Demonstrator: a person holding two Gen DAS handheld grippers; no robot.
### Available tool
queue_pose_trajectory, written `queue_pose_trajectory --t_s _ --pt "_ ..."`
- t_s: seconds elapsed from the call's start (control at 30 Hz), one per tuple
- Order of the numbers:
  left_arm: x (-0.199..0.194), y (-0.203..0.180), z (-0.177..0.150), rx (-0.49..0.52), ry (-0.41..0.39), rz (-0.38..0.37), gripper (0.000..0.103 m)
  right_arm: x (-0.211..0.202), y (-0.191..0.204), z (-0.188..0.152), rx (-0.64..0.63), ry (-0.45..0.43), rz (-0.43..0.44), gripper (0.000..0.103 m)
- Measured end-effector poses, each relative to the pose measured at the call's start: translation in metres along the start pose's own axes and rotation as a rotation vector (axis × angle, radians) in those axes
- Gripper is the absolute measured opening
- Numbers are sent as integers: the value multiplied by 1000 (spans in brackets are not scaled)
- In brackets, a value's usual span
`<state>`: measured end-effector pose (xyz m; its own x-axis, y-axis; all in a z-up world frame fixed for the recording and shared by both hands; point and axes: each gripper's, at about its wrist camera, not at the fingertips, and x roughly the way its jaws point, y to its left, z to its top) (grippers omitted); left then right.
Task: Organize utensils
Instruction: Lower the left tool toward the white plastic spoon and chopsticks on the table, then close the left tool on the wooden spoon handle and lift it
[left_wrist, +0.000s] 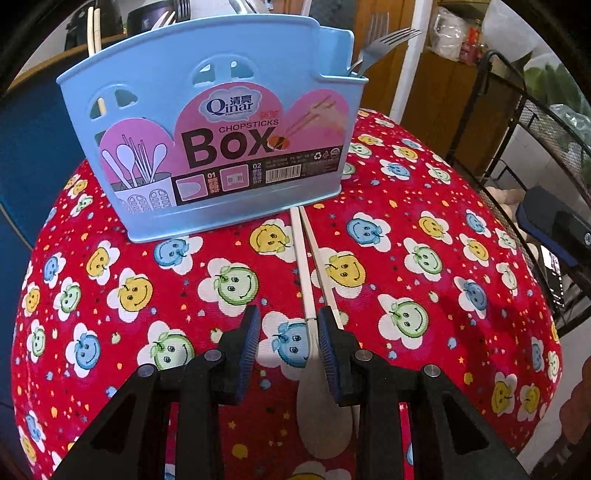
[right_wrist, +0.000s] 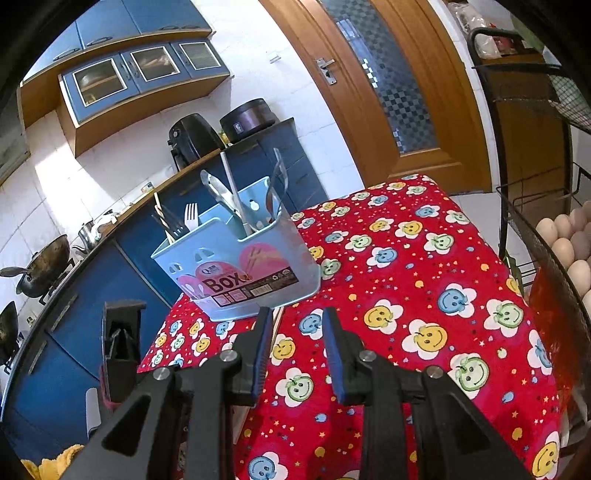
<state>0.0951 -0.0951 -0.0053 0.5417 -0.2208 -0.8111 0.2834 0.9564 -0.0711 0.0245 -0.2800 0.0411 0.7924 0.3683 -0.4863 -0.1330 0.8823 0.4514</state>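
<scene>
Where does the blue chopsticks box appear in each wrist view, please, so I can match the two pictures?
Left wrist view: the blue chopsticks box fills the upper centre, label facing the camera.
Right wrist view: the same box stands left of centre, at the table's far left corner.
Shared landmark: the red smiley-face tablecloth.

Blue cabinets line white-tiled walls (daylit), beside a wooden door with patterned glass.

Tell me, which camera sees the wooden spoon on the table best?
The left wrist view: the wooden spoon lies in plain sight between the left tongs. In the right wrist view it is mostly hidden behind the right tongs.
</scene>
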Motion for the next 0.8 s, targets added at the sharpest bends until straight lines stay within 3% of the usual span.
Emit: queue_pose_trajectory --t_s 0.47,0.57,0.7,0.8 --pt "20 -10 24 33 5 31 32 7 -7 -5 31 29 2 30" --pt "23 -11 28 49 1 33 26 9 -8 -7 35 34 3 30" --pt "25 -11 29 44 -3 23 8 10 -8 -8 40 40 7 30" --pt "20 -4 27 22 -7 -11 6 10 -10 -8 45 44 9 30"
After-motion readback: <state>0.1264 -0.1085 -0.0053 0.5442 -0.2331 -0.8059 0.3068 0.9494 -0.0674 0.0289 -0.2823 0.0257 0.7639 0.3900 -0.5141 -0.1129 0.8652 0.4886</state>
